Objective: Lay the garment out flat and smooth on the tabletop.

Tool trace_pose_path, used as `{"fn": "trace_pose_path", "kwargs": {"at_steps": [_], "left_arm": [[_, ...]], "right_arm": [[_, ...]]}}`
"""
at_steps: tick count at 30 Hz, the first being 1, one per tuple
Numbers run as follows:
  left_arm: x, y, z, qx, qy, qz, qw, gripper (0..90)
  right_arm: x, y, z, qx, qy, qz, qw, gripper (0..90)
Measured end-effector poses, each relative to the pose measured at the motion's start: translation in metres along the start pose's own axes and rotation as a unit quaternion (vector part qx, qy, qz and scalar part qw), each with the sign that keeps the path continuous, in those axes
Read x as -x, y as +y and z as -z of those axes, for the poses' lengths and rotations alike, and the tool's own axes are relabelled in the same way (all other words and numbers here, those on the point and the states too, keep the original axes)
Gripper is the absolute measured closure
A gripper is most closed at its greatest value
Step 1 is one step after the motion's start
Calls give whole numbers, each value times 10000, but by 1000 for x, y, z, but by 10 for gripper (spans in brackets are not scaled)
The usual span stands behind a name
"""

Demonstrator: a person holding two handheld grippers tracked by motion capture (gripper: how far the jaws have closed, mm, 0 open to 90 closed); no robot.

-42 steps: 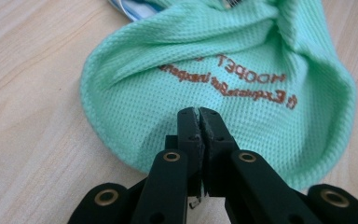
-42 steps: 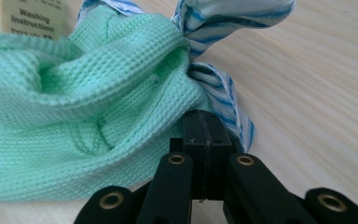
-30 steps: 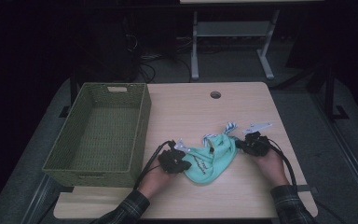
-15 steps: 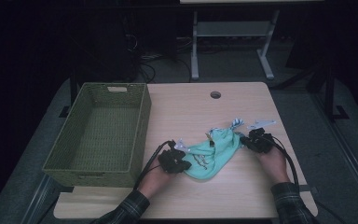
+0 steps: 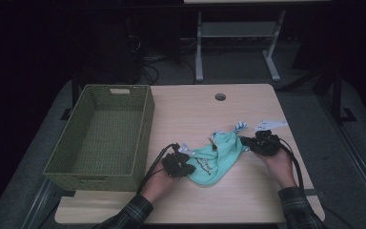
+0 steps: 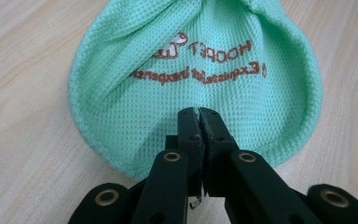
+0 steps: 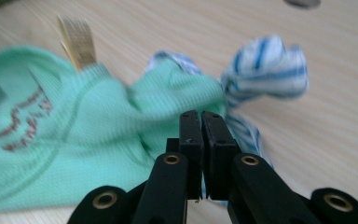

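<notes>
High view: the mint-green mesh cloth [image 5: 218, 158] lies near the wooden surface's [image 5: 190, 109] front edge, between both claws. Left gripper view: left claw [image 6: 199, 112] clamped on its hem. Right gripper view: right claw [image 7: 200, 115] pinches the cloth's other end.

Brown lettering on the green cloth [image 6: 196, 79] is partly lost in folds; the striped cloth [image 7: 265, 65] is blurred, its lower part hidden.

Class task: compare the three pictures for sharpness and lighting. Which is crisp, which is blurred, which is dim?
Left gripper view: crisp; the green cloth shows its weave and stitched lettering, evenly lit. Right gripper view: cloth and striped fabric smeared, while the jaws are sharp. High view: dim; surroundings nearly black, table and basket lit.
</notes>
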State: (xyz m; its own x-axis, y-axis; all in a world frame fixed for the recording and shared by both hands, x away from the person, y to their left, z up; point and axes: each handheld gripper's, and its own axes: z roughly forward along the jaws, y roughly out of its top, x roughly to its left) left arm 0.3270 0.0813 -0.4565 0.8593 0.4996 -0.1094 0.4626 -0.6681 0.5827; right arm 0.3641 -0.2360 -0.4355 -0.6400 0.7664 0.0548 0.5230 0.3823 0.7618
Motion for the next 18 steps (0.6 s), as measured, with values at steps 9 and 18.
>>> {"fn": "trace_pose_path", "kwargs": {"at_steps": [9,18], "left_arm": [[0,0,0,3,3,-4,10000,876],[0,0,-1,70,-20,63,10000,875]], "right_arm": [[-10,36,-19,-108,123,293,9994,894],[-11,58,-43,-380,172,415,9983,794]]}}
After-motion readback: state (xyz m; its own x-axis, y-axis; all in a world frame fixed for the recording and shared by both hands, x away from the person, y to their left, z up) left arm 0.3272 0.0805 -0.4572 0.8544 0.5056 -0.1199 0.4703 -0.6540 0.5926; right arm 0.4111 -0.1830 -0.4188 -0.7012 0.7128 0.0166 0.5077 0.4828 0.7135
